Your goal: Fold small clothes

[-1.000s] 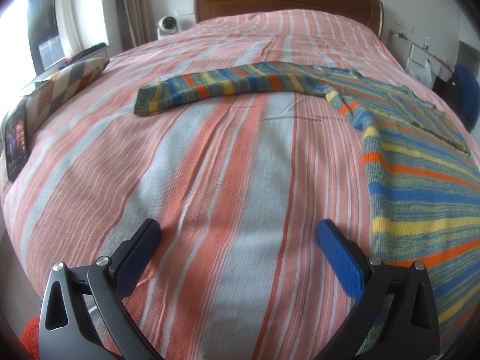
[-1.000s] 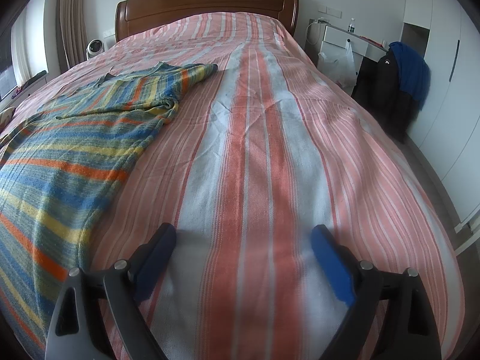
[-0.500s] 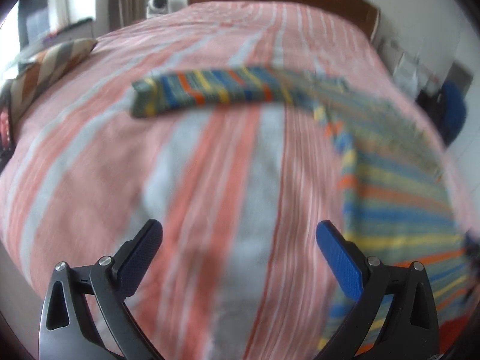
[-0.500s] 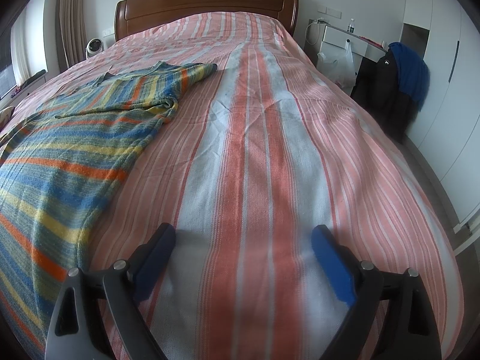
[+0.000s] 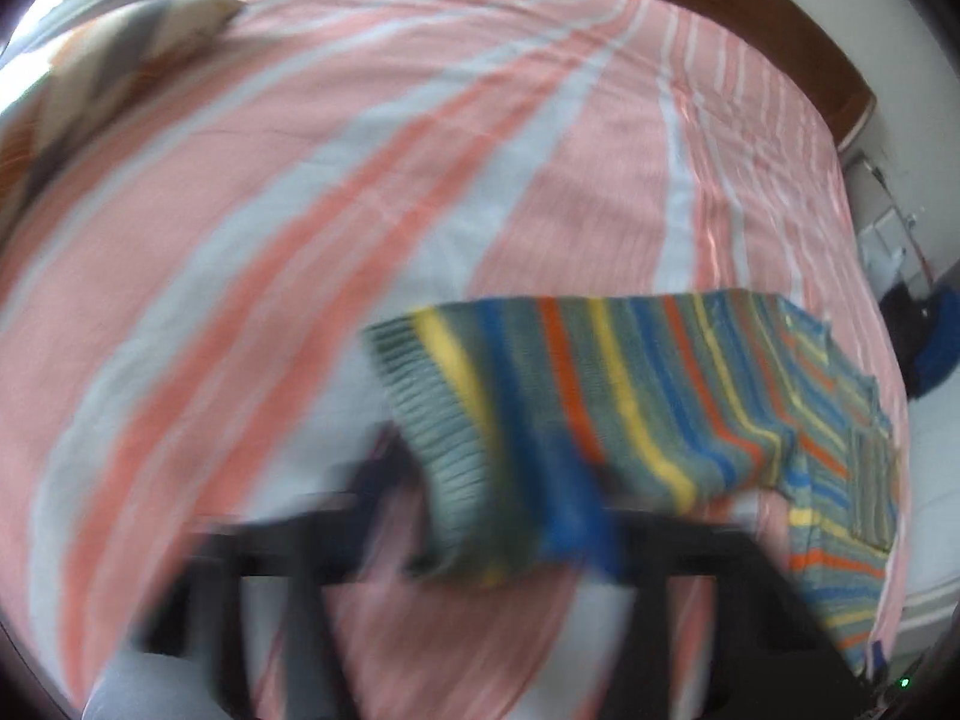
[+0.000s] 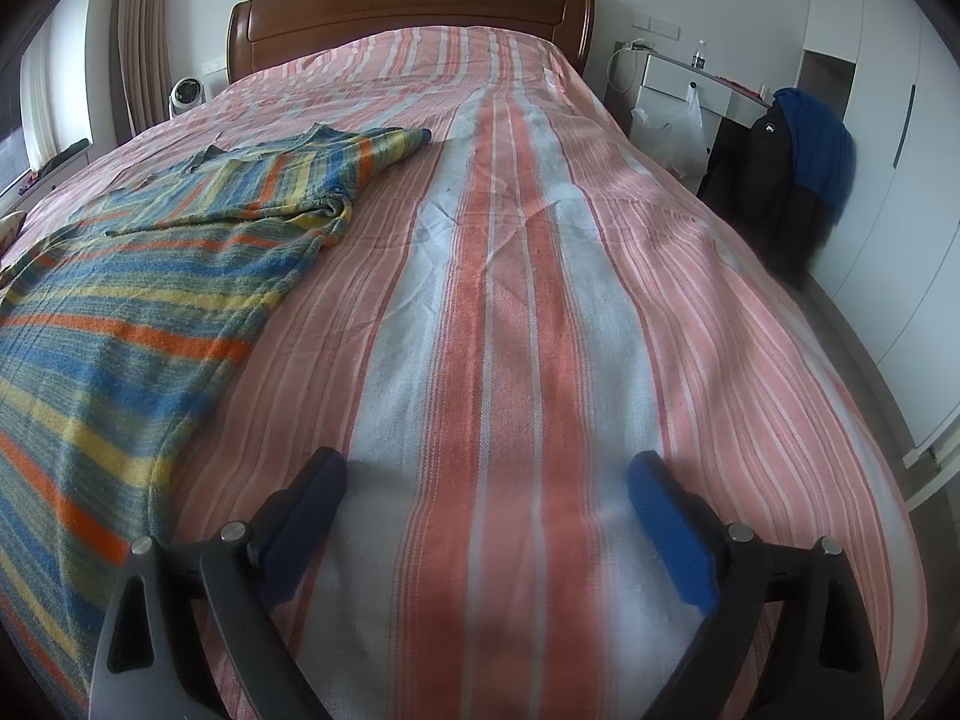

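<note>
Striped sweater [image 6: 138,300] lies spread on the left half of the bed, its body flat on the pink, orange and white striped bedspread [image 6: 528,312], knitted in bands of blue, yellow, orange and grey-green. In the right wrist view one sleeve is folded across the chest, its cuff pointing toward the middle of the bed. The other sleeve [image 5: 576,408] stretches out to the side, and in the blurred left wrist view its ribbed cuff end sits right at the left gripper [image 5: 516,516]. That gripper's jaws have just been closing, and the cuff lies between them; the blur hides whether the pads press on the knit, so its grip cannot be told. The right gripper [image 6: 486,522] hangs over bare bedspread beside the sweater's hem, its blue pads wide apart with nothing between them. A wooden headboard [image 6: 408,12] stands at the far end of the bed, and a patterned pillow [image 5: 102,66] lies near the bed's left edge.
</note>
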A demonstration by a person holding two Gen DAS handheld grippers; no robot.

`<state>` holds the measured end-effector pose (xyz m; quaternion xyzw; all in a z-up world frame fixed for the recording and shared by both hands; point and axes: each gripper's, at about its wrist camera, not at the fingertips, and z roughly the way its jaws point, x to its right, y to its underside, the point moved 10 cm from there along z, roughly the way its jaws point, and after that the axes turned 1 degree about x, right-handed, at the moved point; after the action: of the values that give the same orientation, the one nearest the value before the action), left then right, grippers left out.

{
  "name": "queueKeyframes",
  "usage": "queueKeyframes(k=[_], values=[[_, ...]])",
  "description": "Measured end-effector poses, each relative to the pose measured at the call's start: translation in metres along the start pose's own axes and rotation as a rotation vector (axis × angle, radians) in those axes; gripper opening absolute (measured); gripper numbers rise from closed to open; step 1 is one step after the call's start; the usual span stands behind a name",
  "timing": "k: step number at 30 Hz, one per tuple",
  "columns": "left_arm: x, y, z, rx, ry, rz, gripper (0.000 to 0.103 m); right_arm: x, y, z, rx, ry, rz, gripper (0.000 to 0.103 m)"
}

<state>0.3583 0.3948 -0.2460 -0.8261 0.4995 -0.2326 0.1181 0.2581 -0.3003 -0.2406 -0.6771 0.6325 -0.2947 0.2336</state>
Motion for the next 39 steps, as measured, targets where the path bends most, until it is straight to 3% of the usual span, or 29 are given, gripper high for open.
queueKeyframes(k=[1, 2, 4, 7, 8, 12, 14, 15, 16, 17, 18, 21, 25, 27, 29, 32, 34, 39], values=[[0.007, -0.003, 0.003, -0.002, -0.020, 0.022, 0.001, 0.000, 0.000, 0.000, 0.001, 0.002, 0.000, 0.095], [0.020, -0.012, -0.002, 0.040, -0.062, 0.073, 0.001, 0.000, 0.000, 0.000, 0.001, 0.003, 0.001, 0.095], [0.056, -0.020, -0.026, 0.105, -0.050, 0.147, 0.001, 0.001, 0.000, -0.001, 0.002, 0.003, 0.002, 0.095], [0.145, -0.037, -0.067, 0.197, 0.039, 0.298, 0.001, 0.000, 0.000, 0.000, 0.003, 0.002, 0.003, 0.095], [0.192, -0.038, -0.083, 0.223, 0.094, 0.373, 0.001, 0.001, 0.000, 0.000, 0.004, 0.001, 0.004, 0.095], [0.313, -0.017, -0.104, 0.248, 0.242, 0.555, 0.001, 0.001, 0.000, 0.000, 0.003, -0.004, 0.007, 0.095], [0.367, 0.007, -0.089, 0.203, 0.292, 0.634, 0.006, 0.001, 0.000, 0.000, 0.003, -0.003, 0.007, 0.095], [0.388, 0.023, -0.070, 0.148, 0.298, 0.673, 0.011, 0.001, 0.000, 0.000, 0.003, -0.003, 0.007, 0.095], [0.401, 0.038, -0.053, 0.100, 0.291, 0.700, 0.032, 0.001, 0.000, 0.000, 0.003, -0.004, 0.007, 0.095], [0.408, 0.049, -0.038, 0.068, 0.274, 0.716, 0.061, 0.001, 0.000, 0.000, 0.003, -0.004, 0.008, 0.095], [0.413, 0.058, -0.023, 0.052, 0.258, 0.730, 0.068, 0.001, 0.000, 0.000, 0.003, -0.004, 0.007, 0.095], [0.404, 0.061, -0.008, 0.049, 0.258, 0.712, 0.069, 0.001, 0.000, 0.000, 0.004, -0.004, 0.007, 0.095], [0.351, 0.044, 0.015, 0.027, 0.190, 0.574, 0.074, 0.002, -0.001, 0.001, 0.005, -0.008, 0.009, 0.095], [0.317, 0.051, 0.040, -0.015, 0.101, 0.542, 0.074, 0.001, 0.000, 0.000, 0.005, -0.010, 0.011, 0.095], [0.266, 0.060, 0.067, -0.072, -0.053, 0.518, 0.072, 0.001, 0.000, 0.000, 0.005, -0.009, 0.012, 0.095], [0.212, 0.053, 0.052, -0.021, -0.051, 0.392, 0.089, 0.001, 0.000, 0.000, 0.005, -0.009, 0.012, 0.095], [0.185, 0.051, 0.039, -0.009, -0.082, 0.351, 0.089, 0.001, 0.001, -0.001, 0.006, -0.007, 0.012, 0.095], [0.149, 0.072, 0.003, 0.005, -0.021, 0.310, 0.089, 0.000, 0.001, -0.001, 0.006, -0.008, 0.013, 0.096]])
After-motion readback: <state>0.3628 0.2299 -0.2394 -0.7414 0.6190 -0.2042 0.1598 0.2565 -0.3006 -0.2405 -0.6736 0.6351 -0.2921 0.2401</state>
